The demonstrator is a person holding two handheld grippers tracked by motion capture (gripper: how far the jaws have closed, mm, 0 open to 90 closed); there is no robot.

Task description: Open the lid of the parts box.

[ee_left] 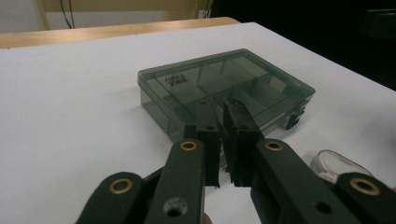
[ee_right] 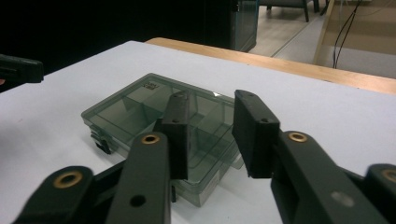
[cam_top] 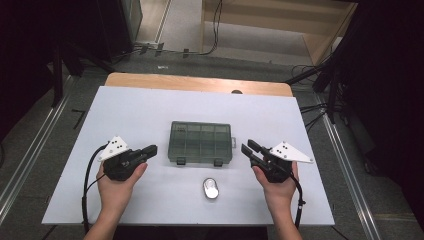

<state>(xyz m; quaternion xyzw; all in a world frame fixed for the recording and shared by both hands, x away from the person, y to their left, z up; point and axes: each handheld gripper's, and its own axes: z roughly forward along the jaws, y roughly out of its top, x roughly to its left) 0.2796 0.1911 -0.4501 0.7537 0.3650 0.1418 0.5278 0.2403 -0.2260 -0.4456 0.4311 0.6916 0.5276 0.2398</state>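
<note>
While both grippers flank the closed compartment box (cam_top: 201, 142), seemingly ready to handle it, left gripper (cam_top: 150, 149) jaws sit nearly together, empty; right gripper (cam_top: 248, 148) jaws stand apart, empty.

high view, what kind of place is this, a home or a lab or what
Most likely a lab or recording workspace, not a home. A white table holds a lone smoke-grey compartment box, cables trail over the floor behind it, and dark stands flank the table.
</note>
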